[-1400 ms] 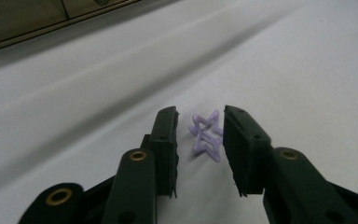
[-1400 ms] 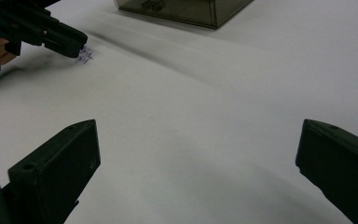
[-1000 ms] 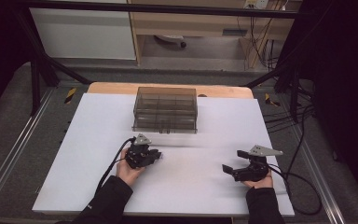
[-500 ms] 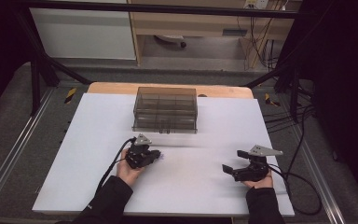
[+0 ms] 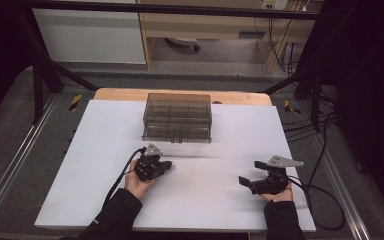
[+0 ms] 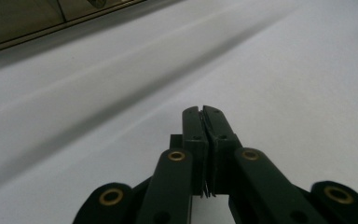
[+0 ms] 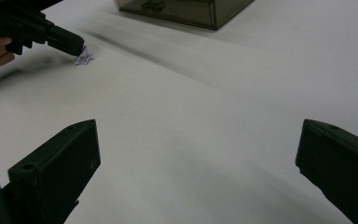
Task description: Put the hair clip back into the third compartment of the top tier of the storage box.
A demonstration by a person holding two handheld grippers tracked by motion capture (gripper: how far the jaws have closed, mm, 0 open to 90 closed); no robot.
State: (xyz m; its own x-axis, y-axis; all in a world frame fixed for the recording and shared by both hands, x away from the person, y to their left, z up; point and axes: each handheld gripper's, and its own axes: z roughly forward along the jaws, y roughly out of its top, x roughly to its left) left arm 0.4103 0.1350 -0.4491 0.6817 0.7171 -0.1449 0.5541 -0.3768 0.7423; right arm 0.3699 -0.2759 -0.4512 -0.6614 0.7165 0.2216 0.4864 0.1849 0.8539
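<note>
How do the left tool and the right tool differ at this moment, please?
The left tool has its jaws pressed together, having just been closing; the right tool stands wide open. The left tool's tip is at a small pale purple scrap on the white table, whether gripped I cannot tell; the right tool has bare table before it. Both are black, hand-held and low over the table.

No text, label, brand, number or sign can be read.
</note>
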